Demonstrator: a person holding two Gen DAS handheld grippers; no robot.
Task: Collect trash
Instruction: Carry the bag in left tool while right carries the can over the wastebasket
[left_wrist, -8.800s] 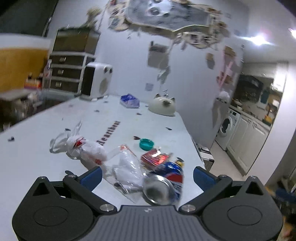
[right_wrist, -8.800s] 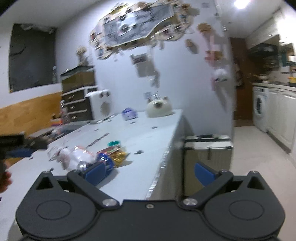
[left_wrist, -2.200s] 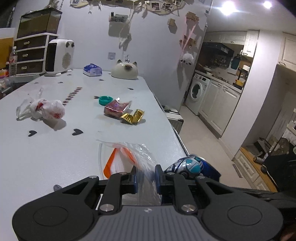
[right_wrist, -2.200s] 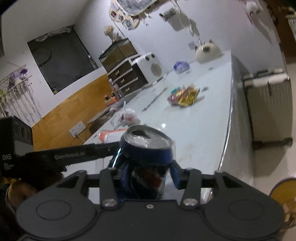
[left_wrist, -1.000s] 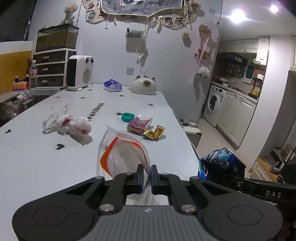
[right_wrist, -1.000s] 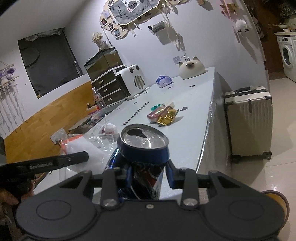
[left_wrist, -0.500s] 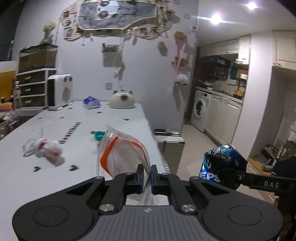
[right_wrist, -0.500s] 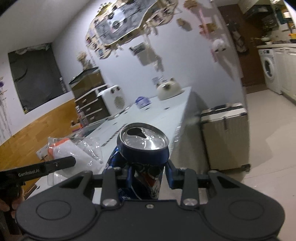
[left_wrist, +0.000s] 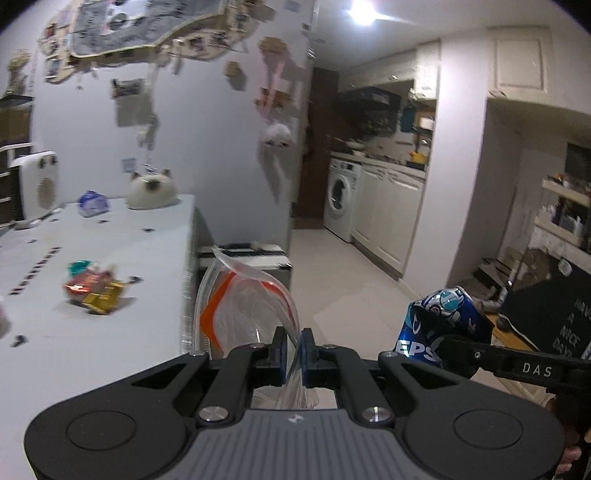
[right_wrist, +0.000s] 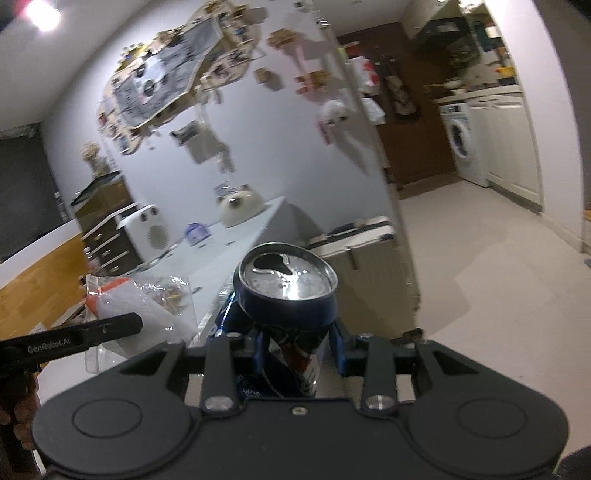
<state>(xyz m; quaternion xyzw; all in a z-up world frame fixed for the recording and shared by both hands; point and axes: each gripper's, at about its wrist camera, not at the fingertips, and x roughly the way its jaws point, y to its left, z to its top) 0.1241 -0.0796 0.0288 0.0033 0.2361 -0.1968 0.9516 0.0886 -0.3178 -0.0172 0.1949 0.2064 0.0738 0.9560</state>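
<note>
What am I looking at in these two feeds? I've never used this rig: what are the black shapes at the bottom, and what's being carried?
No robot arm here: a person holds a handheld two-finger gripper in each hand, with a fisheye camera on each looking forward along its fingers. The black shapes are the grippers' own bodies.

In the left wrist view, the left gripper is shut on a clear plastic bag with an orange strip. At the right you see the other gripper carrying the can.

In the right wrist view, the right gripper is shut on a dented blue soda can, its opened top facing the camera. The bag and left gripper show at the left.

On the white table lie wrappers and a teal lid; farther back, a cat-shaped ornament and a white heater.
</note>
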